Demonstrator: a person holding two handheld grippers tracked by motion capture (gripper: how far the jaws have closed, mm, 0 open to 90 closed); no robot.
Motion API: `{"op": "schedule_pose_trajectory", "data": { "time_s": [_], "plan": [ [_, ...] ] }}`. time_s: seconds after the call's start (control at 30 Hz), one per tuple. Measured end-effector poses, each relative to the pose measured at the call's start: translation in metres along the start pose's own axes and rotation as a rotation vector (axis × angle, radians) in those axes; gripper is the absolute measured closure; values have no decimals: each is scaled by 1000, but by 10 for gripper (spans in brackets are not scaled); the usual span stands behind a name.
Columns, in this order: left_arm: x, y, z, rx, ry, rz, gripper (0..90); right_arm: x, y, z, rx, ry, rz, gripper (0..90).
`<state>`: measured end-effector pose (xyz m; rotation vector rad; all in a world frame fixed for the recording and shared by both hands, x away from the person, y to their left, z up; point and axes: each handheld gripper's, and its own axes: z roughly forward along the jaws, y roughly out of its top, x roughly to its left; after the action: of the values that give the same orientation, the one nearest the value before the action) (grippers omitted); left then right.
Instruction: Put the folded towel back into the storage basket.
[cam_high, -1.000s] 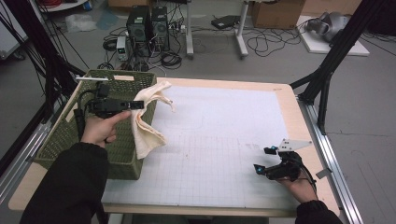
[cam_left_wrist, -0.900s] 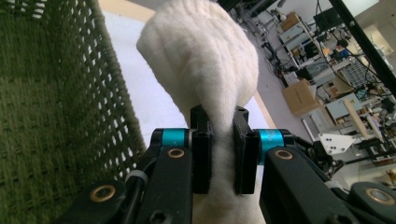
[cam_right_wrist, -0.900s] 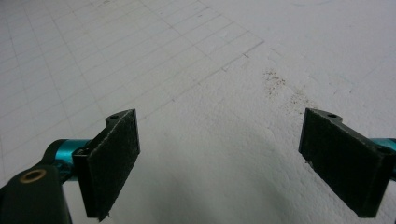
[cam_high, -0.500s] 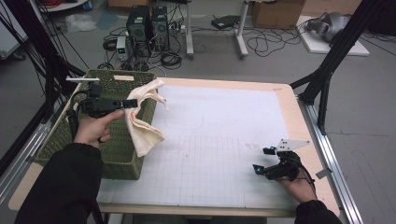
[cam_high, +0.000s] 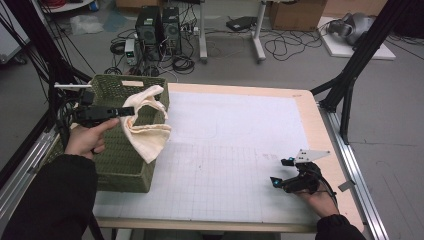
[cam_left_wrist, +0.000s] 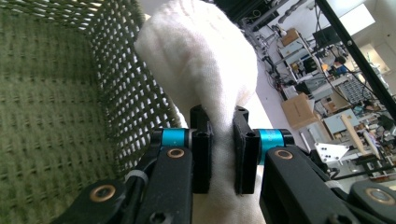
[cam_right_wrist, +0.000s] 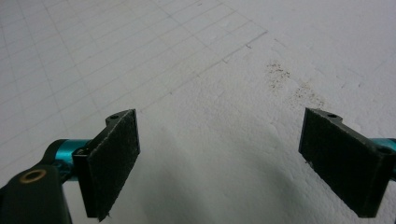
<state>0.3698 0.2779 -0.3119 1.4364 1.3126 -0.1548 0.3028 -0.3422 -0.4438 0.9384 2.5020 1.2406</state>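
A cream cloth (cam_high: 146, 125) hangs over the right rim of a green woven basket (cam_high: 120, 155) at the table's left. My left gripper (cam_high: 131, 111) is shut on the cloth's upper edge and holds it above the basket. In the left gripper view the cloth (cam_left_wrist: 205, 70) rises from between the two black jaws of my left gripper (cam_left_wrist: 220, 154), with the basket's inner wall (cam_left_wrist: 56, 93) to the left. My right gripper (cam_high: 281, 172) rests low on the white grid mat near the front right corner. Its jaws stand wide apart in the right gripper view (cam_right_wrist: 219, 163), with nothing between them.
The white grid mat (cam_high: 225, 145) covers most of the wooden table. Black frame struts (cam_high: 350, 75) stand off the right edge, more at the left. Computer towers (cam_high: 160, 25) and cables lie on the floor beyond the table.
My left gripper has carried the cloth leftward and back, further over the basket. The right gripper has stayed in place.
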Motion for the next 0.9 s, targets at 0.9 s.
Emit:
{"op": "schedule_pose_trajectory", "data": {
  "time_s": [0.9],
  "plan": [
    [20,-14,-35,57,100,-13,806,3,1,2,19,-2,-10,117]
  ]
}}
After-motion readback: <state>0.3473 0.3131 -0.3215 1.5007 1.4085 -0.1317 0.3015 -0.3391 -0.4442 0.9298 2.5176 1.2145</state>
